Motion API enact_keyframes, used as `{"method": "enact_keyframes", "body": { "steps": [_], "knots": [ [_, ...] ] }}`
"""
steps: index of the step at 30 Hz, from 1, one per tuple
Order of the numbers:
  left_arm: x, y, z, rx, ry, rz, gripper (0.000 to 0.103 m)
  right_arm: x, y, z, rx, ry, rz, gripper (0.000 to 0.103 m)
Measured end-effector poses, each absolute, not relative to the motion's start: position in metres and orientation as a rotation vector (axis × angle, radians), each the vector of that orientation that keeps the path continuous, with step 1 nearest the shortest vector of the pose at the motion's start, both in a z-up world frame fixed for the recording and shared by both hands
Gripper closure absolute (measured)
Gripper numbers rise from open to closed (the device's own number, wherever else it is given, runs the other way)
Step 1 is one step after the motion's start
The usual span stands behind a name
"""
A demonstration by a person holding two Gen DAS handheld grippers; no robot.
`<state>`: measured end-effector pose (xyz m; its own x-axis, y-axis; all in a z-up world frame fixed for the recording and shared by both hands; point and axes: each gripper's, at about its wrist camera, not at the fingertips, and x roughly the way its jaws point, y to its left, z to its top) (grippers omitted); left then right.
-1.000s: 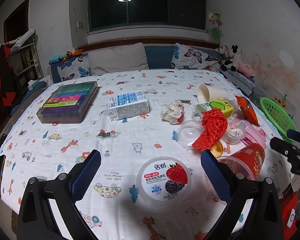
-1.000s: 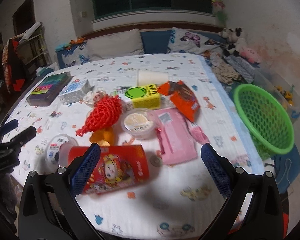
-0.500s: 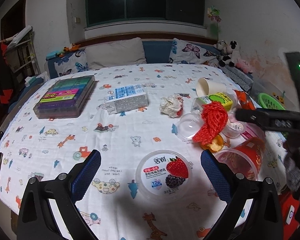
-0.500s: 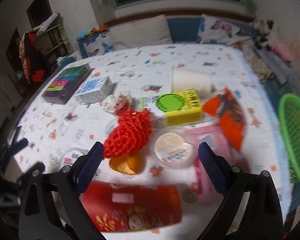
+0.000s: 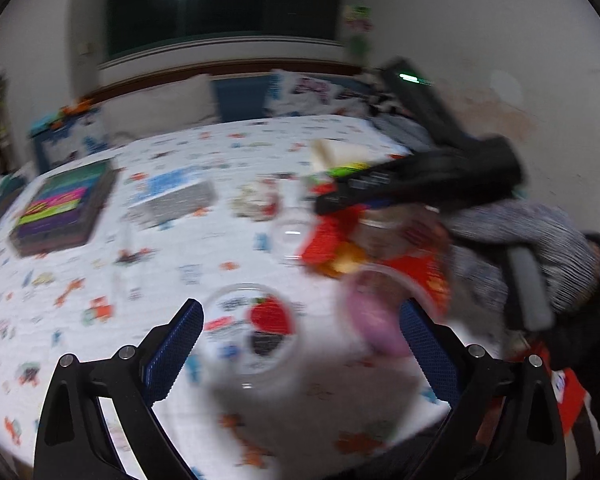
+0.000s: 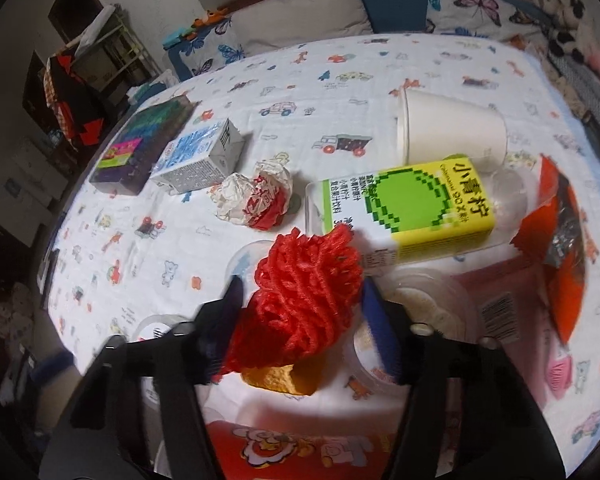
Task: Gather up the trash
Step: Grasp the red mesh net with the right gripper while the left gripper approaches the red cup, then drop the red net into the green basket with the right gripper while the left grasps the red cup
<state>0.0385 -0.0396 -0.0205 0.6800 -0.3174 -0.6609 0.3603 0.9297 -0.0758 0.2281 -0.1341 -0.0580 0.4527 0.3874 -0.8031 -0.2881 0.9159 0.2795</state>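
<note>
Trash lies on a bed with a cartoon-print sheet point(image 6: 340, 64). My right gripper point(image 6: 304, 308) has its jaws on both sides of a red foam net point(image 6: 300, 296), closing around it; an orange piece point(image 6: 280, 376) lies under it. Around it are a yellow-green drink carton point(image 6: 416, 204), a white paper cup point(image 6: 448, 128), crumpled paper point(image 6: 256, 196), a milk carton point(image 6: 200, 156) and a red tub point(image 6: 300, 448). My left gripper point(image 5: 300, 340) is open and empty over a round yogurt cup point(image 5: 256, 328). The right gripper's body point(image 5: 420, 184) shows in the blurred left wrist view.
A dark box with coloured labels point(image 6: 148, 144) lies at the far left of the bed. An orange wrapper point(image 6: 560, 240) and pink packets point(image 6: 540, 312) lie on the right. Pillows point(image 6: 300, 8) and soft toys point(image 6: 568, 8) line the headboard.
My right gripper has moved forward and down onto the red foam net and its jaws have narrowed around it. My left gripper has shifted, and its view is now blurred.
</note>
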Motion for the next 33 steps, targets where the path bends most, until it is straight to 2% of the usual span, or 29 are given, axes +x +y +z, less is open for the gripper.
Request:
{"method": "enact_keyframes", "body": {
  "steps": [6,15,23,25,29,32,33],
  "knots": [
    [0.043,-0.072,-0.031,0.069,0.779,-0.541,0.026,0.212,-0.151,-0.040,0.122,0.952,0.402,0.058],
    [0.062,-0.102,-0.035,0.000,0.790,-0.688,0.030,0.181,-0.223,0.006,0.145,0.802,0.258,0.058],
    [0.077,-0.112,-0.048,-0.031,0.852,-0.735,0.045,0.167,-0.328,0.010,0.204,0.752,0.002,0.057],
    [0.080,-0.116,-0.051,-0.041,0.868,-0.745,0.053,0.165,-0.352,0.007,0.201,0.747,-0.072,0.057],
    [0.085,-0.115,-0.057,-0.069,0.907,-0.760,0.076,0.166,-0.400,-0.007,0.217,0.764,-0.194,0.057],
    [0.084,-0.116,-0.053,-0.071,0.908,-0.776,0.084,0.169,-0.428,-0.020,0.235,0.785,-0.250,0.057],
    [0.083,-0.117,-0.050,-0.063,0.904,-0.782,0.093,0.170,-0.437,-0.024,0.245,0.791,-0.266,0.057]
  ]
}}
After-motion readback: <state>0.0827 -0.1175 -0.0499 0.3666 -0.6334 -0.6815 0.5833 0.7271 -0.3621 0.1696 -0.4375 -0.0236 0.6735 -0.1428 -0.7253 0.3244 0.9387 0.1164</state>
